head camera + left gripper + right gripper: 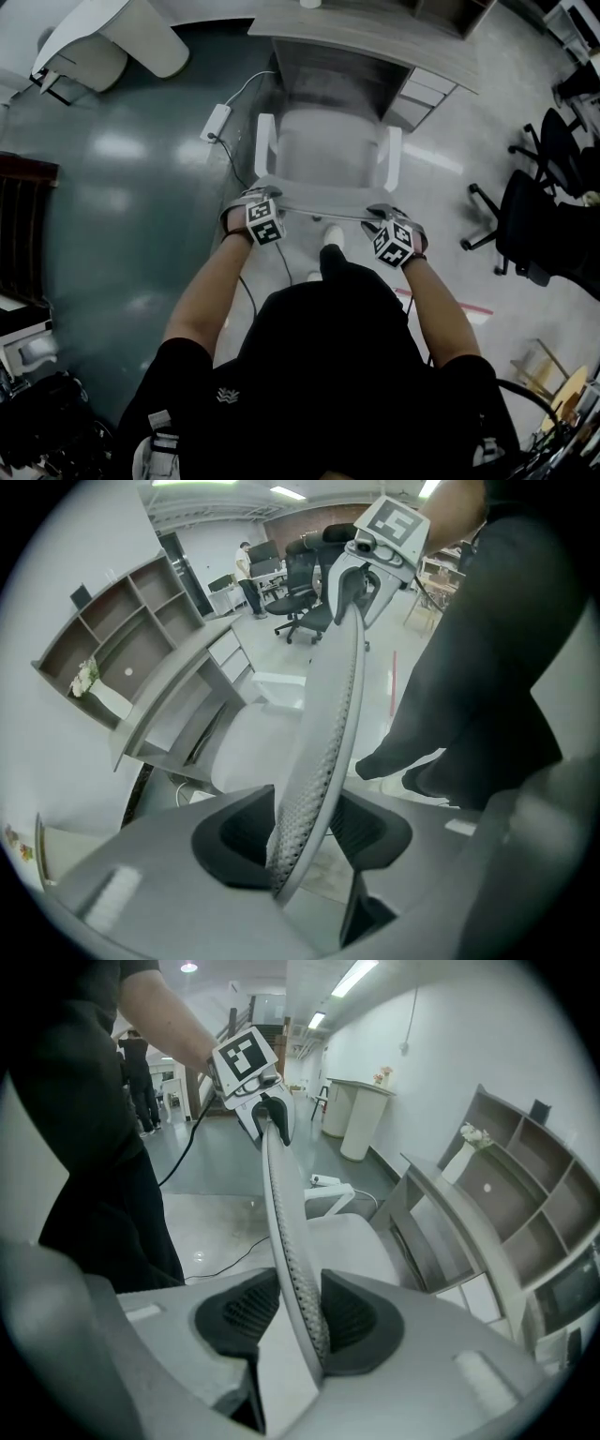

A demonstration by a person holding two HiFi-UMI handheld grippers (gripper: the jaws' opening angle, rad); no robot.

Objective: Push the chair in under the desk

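Fingers: left gripper, right gripper clamp chair back edge | desk — kneehole open

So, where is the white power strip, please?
In the head view, the power strip lies on the floor left of the chair, near the desk.

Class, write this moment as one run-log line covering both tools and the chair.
left tool: shut on backrest | right tool: shut on backrest | chair: facing desk, not yet under it
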